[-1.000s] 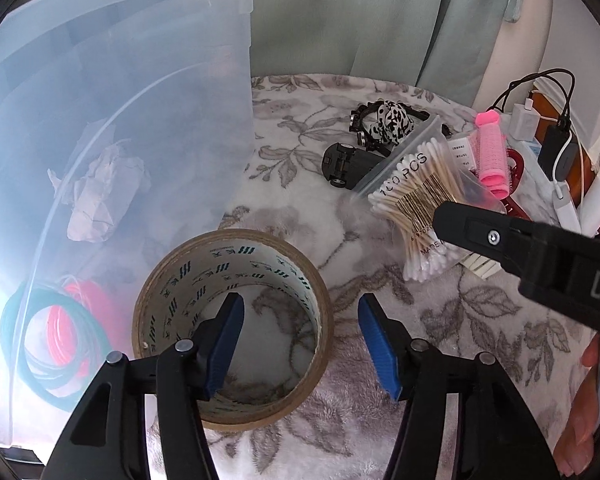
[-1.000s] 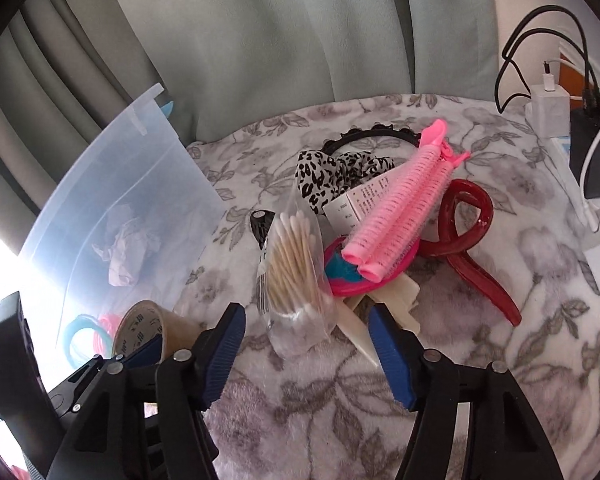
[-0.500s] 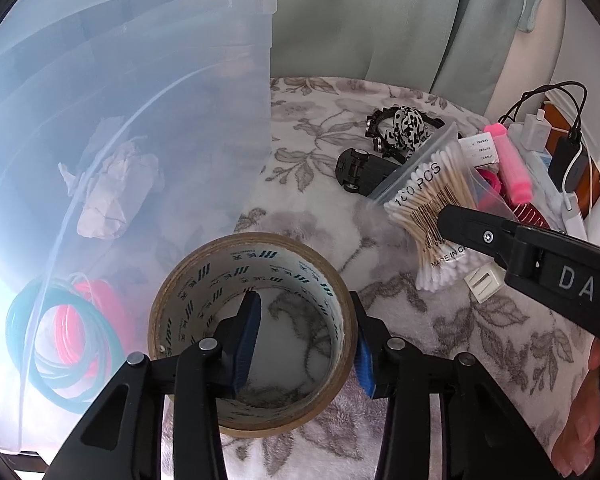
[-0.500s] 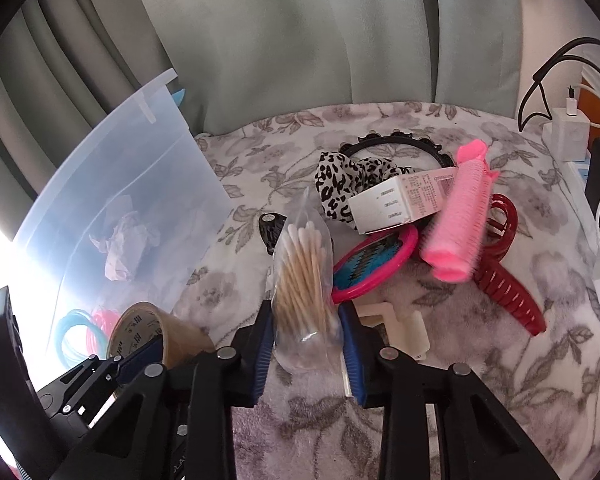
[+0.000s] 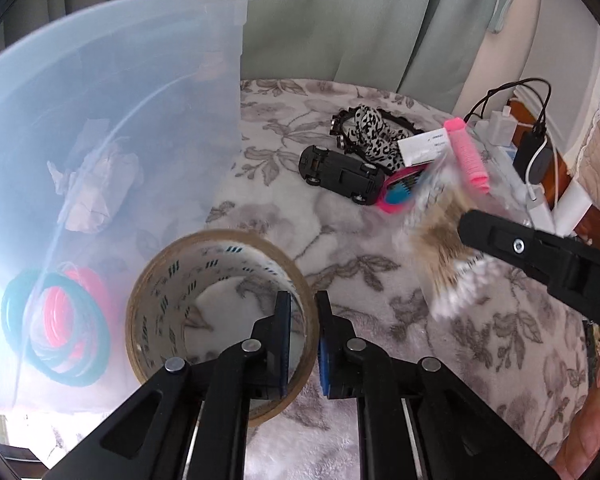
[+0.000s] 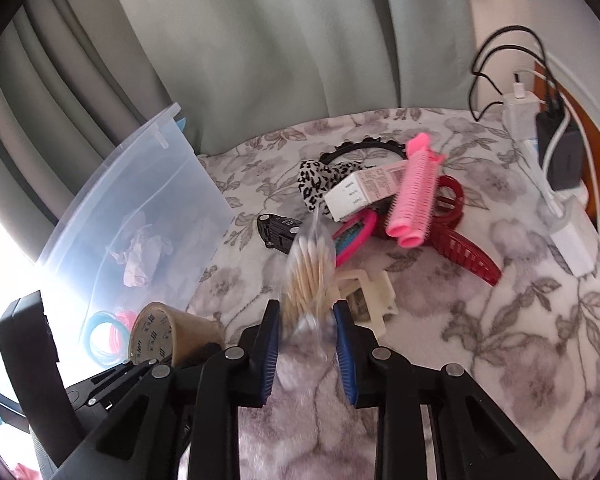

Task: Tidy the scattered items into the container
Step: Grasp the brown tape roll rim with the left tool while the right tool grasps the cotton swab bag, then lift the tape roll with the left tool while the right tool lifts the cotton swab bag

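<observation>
Beside the clear container (image 5: 112, 92), left gripper (image 5: 302, 342) pinches the stiff tape roll (image 5: 220, 312) wall; right gripper (image 6: 306, 344) clamps the light, slippery cotton-swab bag (image 6: 310, 272) low, above the floral blanket (image 6: 480, 320).

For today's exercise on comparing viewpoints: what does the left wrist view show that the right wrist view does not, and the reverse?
Only the left wrist view shows the whole black toy car and the left gripper shut on the tape roll's wall.

Only the right wrist view shows the red hair claw and cream plastic clips.

Both show the clear container, the pink roller and the right gripper gripping the cotton swab bag.
</observation>
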